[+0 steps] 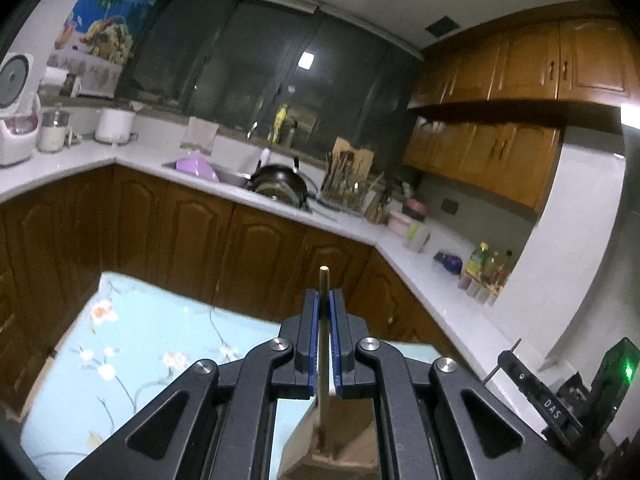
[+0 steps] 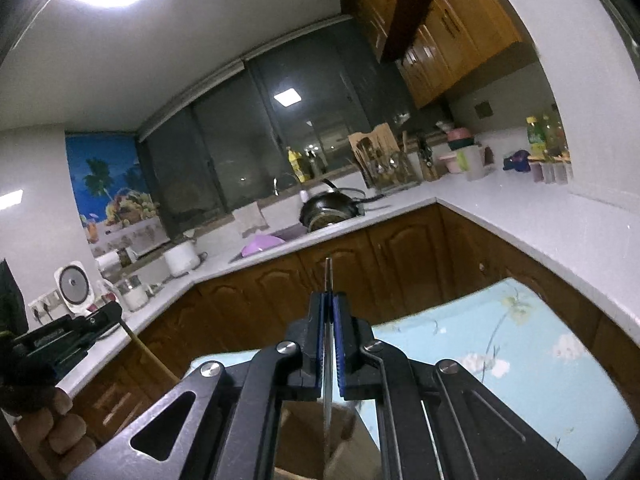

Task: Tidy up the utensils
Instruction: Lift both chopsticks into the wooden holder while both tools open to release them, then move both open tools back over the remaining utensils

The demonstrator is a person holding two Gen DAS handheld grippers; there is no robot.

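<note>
With the left tongs [image 1: 324, 300] clamped on a wooden stick [image 1: 323, 276] and the right tongs [image 2: 330, 304] pinching a thin metal rod [image 2: 328, 272] above the floral tabletop [image 1: 160, 340], either slim utensil could pivot or slip, I'd judge.

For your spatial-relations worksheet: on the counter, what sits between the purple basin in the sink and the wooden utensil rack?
A dark frying pan sits between the purple basin and the utensil rack; both wrist views show it.
</note>
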